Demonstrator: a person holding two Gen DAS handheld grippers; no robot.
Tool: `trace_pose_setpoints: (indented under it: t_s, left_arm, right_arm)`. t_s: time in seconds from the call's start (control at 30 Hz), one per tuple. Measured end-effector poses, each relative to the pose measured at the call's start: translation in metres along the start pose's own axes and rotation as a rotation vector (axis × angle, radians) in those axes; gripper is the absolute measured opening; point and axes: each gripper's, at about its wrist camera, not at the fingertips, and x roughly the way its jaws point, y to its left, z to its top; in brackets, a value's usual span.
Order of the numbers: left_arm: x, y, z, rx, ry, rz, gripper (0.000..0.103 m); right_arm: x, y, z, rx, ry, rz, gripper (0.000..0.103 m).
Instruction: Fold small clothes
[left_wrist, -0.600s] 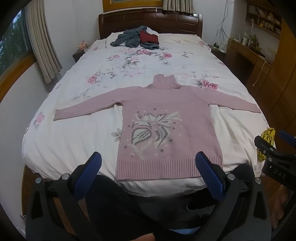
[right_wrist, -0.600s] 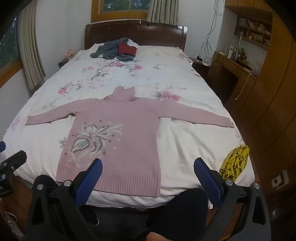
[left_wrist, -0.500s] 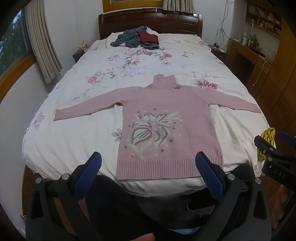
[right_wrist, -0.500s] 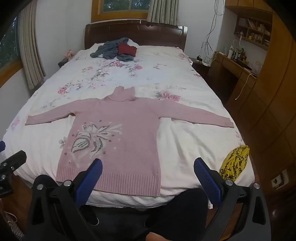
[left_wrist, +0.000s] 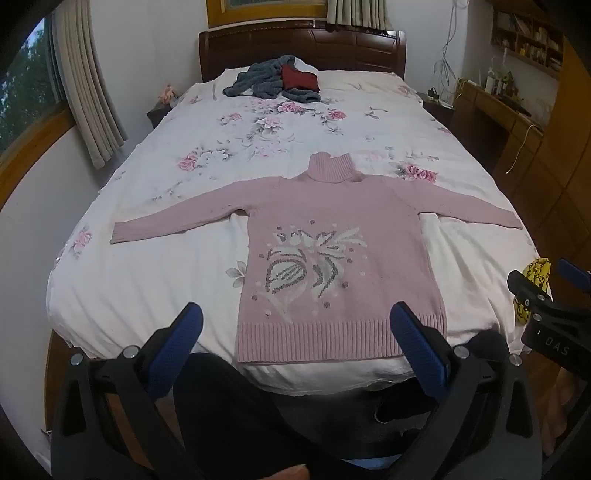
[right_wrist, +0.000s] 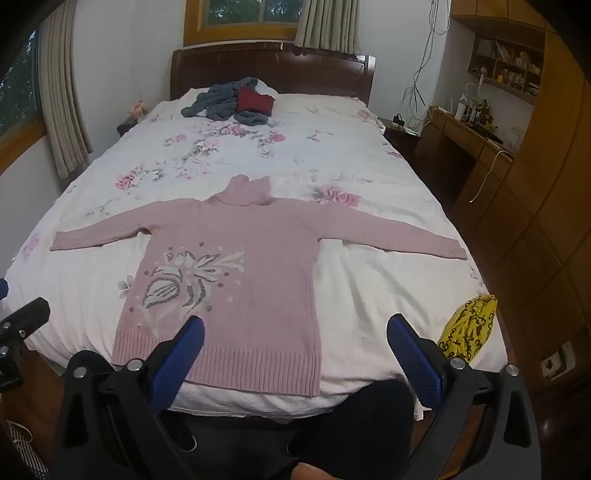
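Observation:
A pink turtleneck sweater (left_wrist: 332, 236) (right_wrist: 240, 258) with a grey and white flower pattern lies flat on the bed, sleeves spread to both sides, hem at the near edge. My left gripper (left_wrist: 293, 332) hangs open in front of the hem, holding nothing. Off to the sweater's right, my right gripper (right_wrist: 295, 343) is open too, its blue pads (right_wrist: 177, 354) wide apart over the near edge of the bed. The right gripper's body (left_wrist: 546, 314) shows at the right edge of the left wrist view.
The bed (left_wrist: 155, 280) has a white floral cover. A grey and red pile of clothes (left_wrist: 277, 79) lies by the dark headboard. A yellow patterned cloth (right_wrist: 469, 330) sits on the bed's near right corner. Wooden desk and cabinets (right_wrist: 535, 206) line the right wall. Dark trouser legs (left_wrist: 229, 413) are below.

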Motion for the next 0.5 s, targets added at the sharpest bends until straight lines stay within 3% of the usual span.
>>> trace_pose_setpoints:
  t_s: [0.5]
  left_arm:
    - [-0.0047, -0.0003, 0.0047, -0.002, -0.007, 0.003, 0.1]
  right_arm:
    - [-0.0032, 0.0001, 0.002, 0.001, -0.003, -0.001, 0.099]
